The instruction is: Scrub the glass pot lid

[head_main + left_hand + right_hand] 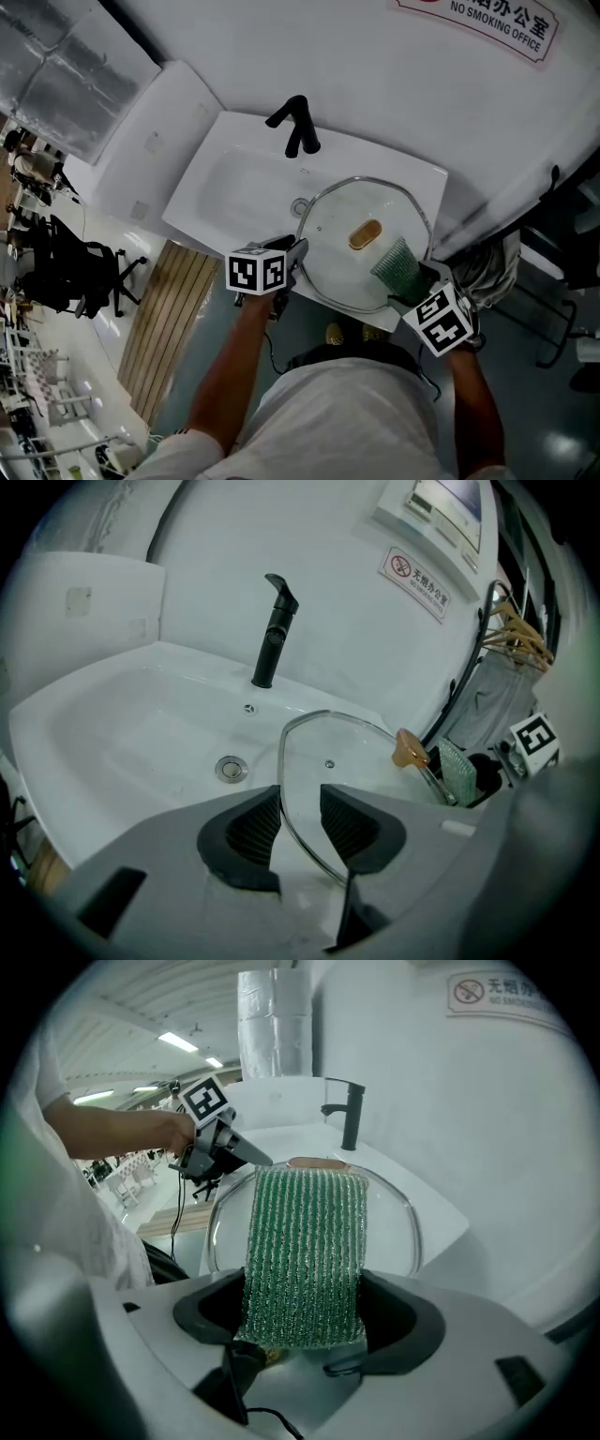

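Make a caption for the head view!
Left tongs grip the glass lid over the sink; right tongs hold a green scrub pad.

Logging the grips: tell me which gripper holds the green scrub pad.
The right gripper, jaws shut on the green scrub pad; the left gripper instead clamps the rim of the glass pot lid.

I hold my glass pot lid [333, 253], round and clear with a metal rim and a tan oval knob [365, 234], tilted over the sink's [234, 187] front right. Its left rim is pinched in my left tool [300, 822]. The green ribbed scrub pad [305, 1241], clamped in my right tool [305, 1321], lies over the glass and reaches toward the knob.
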Motion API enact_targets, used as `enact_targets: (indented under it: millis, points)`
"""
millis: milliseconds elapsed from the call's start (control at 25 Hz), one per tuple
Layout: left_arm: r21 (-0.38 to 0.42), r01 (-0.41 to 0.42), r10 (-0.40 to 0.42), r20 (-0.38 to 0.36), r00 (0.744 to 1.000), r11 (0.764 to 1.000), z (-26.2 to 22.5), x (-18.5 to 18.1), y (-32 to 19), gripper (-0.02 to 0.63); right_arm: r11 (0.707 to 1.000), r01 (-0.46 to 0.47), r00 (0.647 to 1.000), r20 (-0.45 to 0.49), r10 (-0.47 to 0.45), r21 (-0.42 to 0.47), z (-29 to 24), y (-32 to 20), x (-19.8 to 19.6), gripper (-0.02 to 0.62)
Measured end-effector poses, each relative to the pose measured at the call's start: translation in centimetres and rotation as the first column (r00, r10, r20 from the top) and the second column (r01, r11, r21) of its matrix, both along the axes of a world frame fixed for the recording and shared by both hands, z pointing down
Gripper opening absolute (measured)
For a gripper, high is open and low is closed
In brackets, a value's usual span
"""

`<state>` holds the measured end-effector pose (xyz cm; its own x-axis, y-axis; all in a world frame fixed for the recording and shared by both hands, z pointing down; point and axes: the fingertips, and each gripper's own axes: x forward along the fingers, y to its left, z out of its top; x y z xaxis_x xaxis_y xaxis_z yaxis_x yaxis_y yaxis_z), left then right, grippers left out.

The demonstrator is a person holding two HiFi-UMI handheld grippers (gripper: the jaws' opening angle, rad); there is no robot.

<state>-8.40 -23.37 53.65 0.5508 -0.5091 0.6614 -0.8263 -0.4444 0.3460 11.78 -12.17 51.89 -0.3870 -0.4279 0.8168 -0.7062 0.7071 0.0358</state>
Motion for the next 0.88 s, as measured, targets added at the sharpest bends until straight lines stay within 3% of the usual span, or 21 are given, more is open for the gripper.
enact_targets:
  millis: [240, 520, 720, 880]
  points:
    - [0.008, 0.001, -0.001, 0.011, 1.0, 1.0, 0.1, -0.1, 0.1, 0.144, 0.997, -0.07, 0.991, 0.116, 0.071, -0.009, -0.2, -0.4, 1.2, 0.348]
    - [0.04, -0.021, 0.02, 0.015, 1.0, 0.999, -0.8, 0.4, 0.0, 0.167, 0.996, -0.085, 0.978, 0.195, 0.077, 0.034, -2.9, -1.3, 1.1, 0.348]
    - [0.123, 0.001, 0.0, -0.006, 1.0, 0.992, -3.7, 0.9, -0.4, 0.17, 0.992, -0.08, 0.967, 0.248, 0.054, 0.098, -6.0, -2.6, 0.3, 0.348]
    - [0.237, 0.0, 0.014, -0.06, 0.998, 0.971, -7.6, 2.1, -0.3, 0.17, 0.984, -0.076, 0.948, 0.317, 0.022, 0.161, -9.0, -3.7, -0.9, 0.348]
